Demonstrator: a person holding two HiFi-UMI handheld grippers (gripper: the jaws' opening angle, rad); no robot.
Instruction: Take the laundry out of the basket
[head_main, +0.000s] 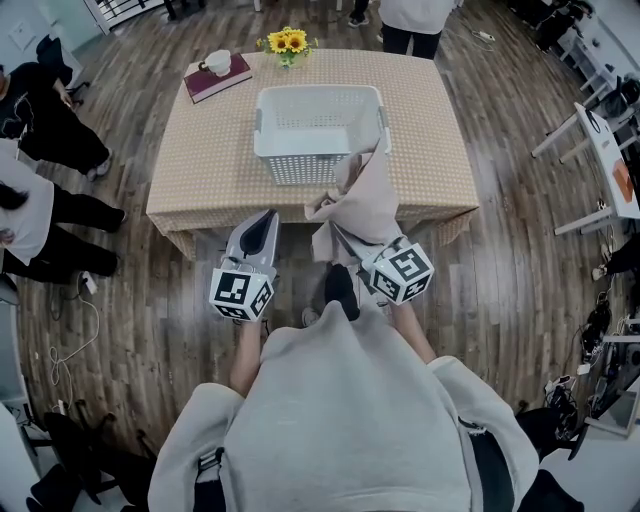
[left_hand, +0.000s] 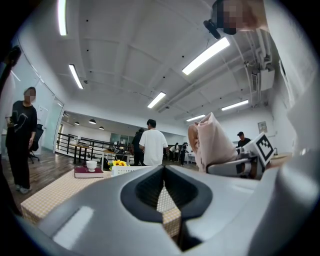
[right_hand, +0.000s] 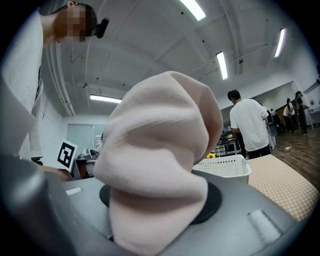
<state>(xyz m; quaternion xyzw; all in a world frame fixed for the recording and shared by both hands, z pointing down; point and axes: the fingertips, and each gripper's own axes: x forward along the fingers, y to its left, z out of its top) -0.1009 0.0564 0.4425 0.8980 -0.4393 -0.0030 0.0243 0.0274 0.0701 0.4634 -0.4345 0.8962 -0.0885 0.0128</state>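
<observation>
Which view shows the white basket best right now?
Head view: the whole white basket seen from above. Left gripper view catches only its rim, far off; right gripper view shows one end behind the pink cloth.

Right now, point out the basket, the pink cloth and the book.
basket (head_main: 305, 168), head view, front wall.
pink cloth (head_main: 365, 205), head view, its hanging middle.
book (head_main: 222, 82), head view, bare cover.

White basket (head_main: 300, 165), pale pink laundry (head_main: 365, 200) (plain), beige fine-checked tablecloth (head_main: 200, 160), maroon book (head_main: 222, 84)
</observation>
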